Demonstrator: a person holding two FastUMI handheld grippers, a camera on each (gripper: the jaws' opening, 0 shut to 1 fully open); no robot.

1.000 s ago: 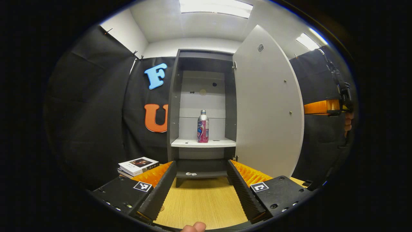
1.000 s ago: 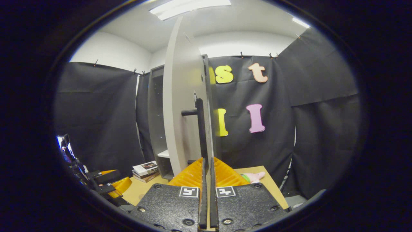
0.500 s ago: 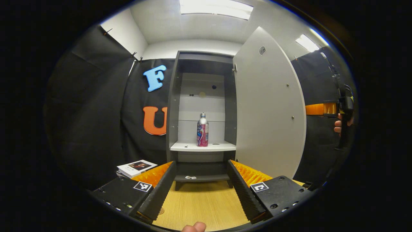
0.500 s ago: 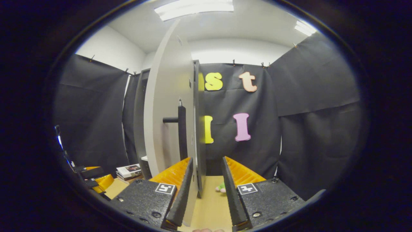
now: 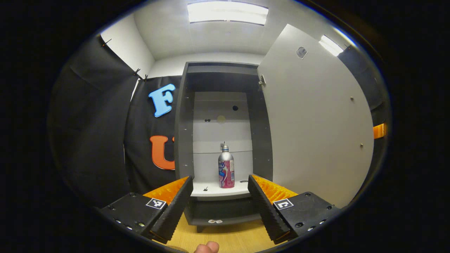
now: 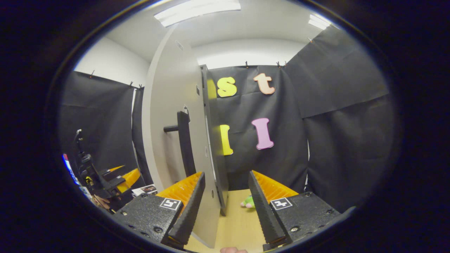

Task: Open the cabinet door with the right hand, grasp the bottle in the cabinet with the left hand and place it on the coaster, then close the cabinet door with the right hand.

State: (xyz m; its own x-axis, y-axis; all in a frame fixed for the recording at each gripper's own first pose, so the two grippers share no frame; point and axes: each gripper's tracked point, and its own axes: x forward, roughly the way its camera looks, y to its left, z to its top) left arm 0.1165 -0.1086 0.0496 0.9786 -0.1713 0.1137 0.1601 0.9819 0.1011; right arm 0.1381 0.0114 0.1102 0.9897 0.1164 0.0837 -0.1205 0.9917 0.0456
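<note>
Left tongs (image 5: pixel 220 203) gape apart before the silver-and-pink metal bottle (image 5: pixel 226 171) standing on the grey cabinet's white shelf (image 5: pixel 211 191), while right tongs (image 6: pixel 225 207) gape apart beside the open white door (image 6: pixel 172 116).

books (image 6: pixel 145 190) on table, low left | green-pink plush toy (image 6: pixel 248 202) on wooden table (image 6: pixel 235 218)

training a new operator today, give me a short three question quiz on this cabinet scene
1. True or false: the cabinet door stands open.
2. Where is the bottle? A) on the tabletop B) upright on a shelf inside the cabinet C) held in the left tongs
3. Fill in: the right tongs are ____, with the door's edge between their fingers, and grip nothing.

Key: 1 true; 2 B; 3 open.
</note>
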